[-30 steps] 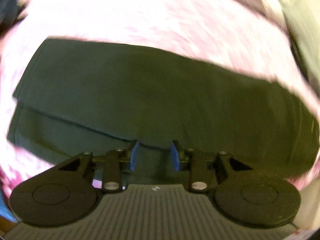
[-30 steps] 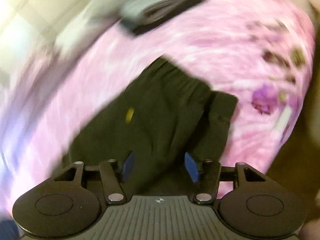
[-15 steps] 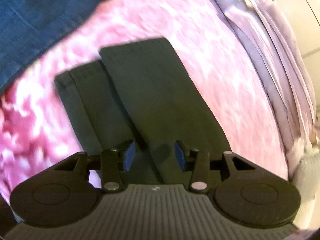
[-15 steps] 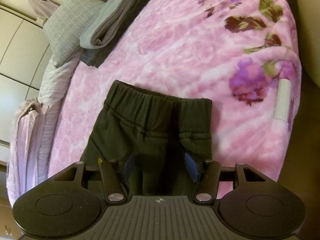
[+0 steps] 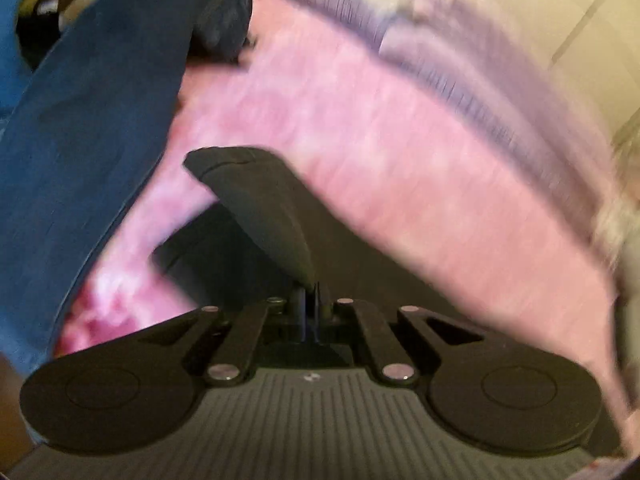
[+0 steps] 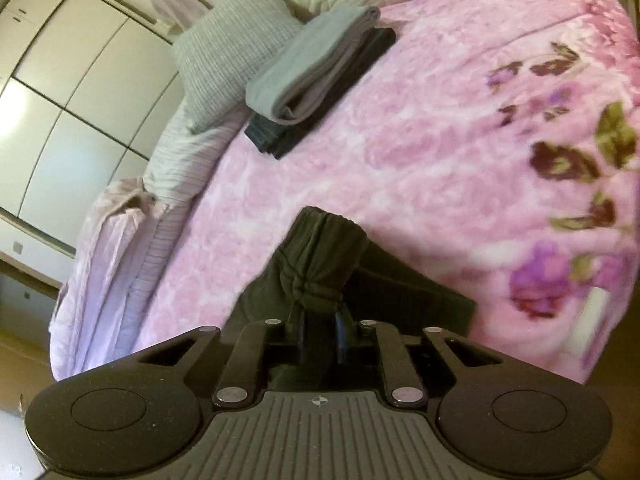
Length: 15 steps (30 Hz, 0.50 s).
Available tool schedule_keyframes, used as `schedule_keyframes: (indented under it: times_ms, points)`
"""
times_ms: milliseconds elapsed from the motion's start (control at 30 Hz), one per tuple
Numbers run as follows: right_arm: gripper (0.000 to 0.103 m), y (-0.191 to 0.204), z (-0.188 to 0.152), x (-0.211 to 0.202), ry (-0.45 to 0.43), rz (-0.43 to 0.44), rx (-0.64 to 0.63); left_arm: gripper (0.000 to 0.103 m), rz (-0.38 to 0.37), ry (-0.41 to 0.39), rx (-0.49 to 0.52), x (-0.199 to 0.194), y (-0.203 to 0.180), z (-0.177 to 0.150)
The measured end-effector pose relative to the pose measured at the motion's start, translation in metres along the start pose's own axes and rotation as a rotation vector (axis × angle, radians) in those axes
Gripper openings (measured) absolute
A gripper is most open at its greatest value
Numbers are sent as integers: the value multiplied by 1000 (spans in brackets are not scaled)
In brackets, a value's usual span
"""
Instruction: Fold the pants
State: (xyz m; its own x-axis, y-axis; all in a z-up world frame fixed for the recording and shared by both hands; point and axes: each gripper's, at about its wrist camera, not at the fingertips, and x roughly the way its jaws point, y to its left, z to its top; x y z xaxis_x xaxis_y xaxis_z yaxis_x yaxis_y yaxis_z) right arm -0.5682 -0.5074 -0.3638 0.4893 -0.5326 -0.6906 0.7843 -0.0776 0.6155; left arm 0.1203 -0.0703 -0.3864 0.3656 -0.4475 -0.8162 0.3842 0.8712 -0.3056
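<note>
Pants now pinched, both ends lifted

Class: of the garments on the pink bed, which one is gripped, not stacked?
The dark olive-green pants, bunched at the waistband in the right gripper; the grey folded garments lie stacked by the pillow.

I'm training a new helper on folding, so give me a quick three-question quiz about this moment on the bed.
1. True or false: the left gripper is shut on the dark pants.
2. Which part of the pants does the right gripper have between its jaws: A) leg hem, B) elastic waistband, C) pocket?
3. What lies on the pink blanket beside the grey pillow?

Key: 1 true; 2 B; 3 a stack of folded clothes.
</note>
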Motion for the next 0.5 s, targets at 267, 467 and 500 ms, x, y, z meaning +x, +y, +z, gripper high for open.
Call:
schedule_keyframes:
  times_ms: [267, 467, 500]
  points:
    - [10, -27, -20, 18, 54, -93, 30, 2, 81, 30, 32, 16, 4, -22]
    - [10, -19, -20, -1, 30, -30, 10, 3, 110, 27, 52, 15, -6, -21]
    - [10, -17, -21, -3, 25, -26, 11, 3, 114, 27, 46, 16, -6, -21]
